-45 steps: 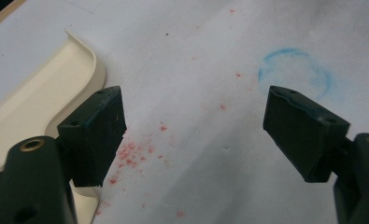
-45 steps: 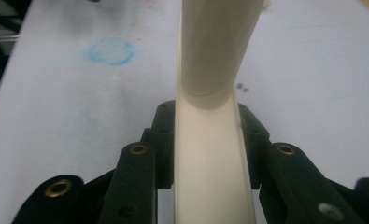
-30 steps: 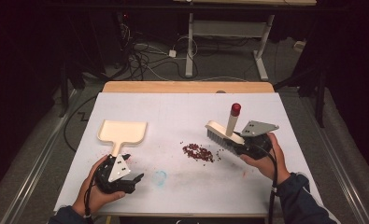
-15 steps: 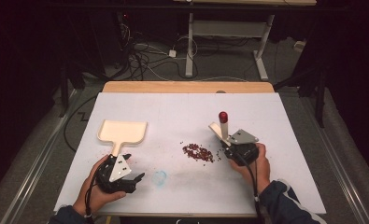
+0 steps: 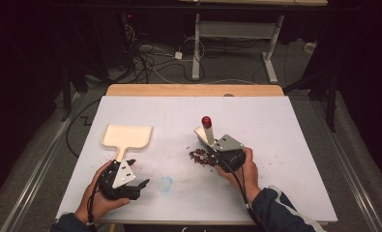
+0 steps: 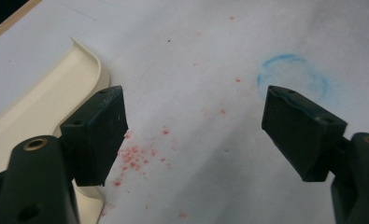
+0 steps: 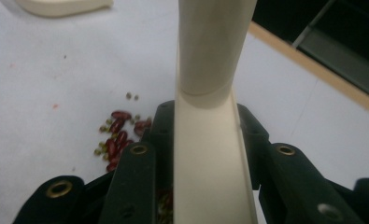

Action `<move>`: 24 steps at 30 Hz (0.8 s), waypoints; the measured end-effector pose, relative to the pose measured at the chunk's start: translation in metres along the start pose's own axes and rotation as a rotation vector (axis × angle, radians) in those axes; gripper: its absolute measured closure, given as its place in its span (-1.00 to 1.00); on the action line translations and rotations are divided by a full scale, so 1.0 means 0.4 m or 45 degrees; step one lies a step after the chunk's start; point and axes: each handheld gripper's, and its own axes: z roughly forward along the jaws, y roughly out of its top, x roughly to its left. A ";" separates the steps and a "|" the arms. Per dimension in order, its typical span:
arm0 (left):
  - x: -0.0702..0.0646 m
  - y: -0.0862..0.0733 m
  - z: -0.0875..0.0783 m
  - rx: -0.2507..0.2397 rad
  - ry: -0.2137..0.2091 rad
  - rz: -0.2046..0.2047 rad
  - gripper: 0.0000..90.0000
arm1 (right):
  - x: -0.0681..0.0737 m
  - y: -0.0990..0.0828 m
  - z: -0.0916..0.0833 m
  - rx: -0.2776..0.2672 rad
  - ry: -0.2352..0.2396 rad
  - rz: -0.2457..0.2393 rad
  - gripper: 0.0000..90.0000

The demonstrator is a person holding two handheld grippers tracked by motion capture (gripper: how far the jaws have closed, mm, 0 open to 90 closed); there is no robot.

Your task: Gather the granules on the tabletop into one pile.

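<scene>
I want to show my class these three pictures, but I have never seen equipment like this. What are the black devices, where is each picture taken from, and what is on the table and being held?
No robot here: a person holds a hand-operated clamp with two black jaws in each hand. The wide picture comes from a camera above the table; the other two come from cameras riding on the clamps, looking along their jaws.

The left gripper has its jaws wide apart and holds nothing. It sits at the handle of a cream dustpan lying on the white table. Its own view shows faint red specks and a blue ring mark on the surface.

The right gripper is shut on a cream brush, whose handle ends in a red tip. Beside it lies a small pile of dark red beans mixed with a few tiny green ones.
</scene>
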 end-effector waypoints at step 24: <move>0.014 -0.014 0.002 0.045 0.019 -0.040 -0.52 | 0.064 0.038 0.081 0.008 0.262 0.526 0.50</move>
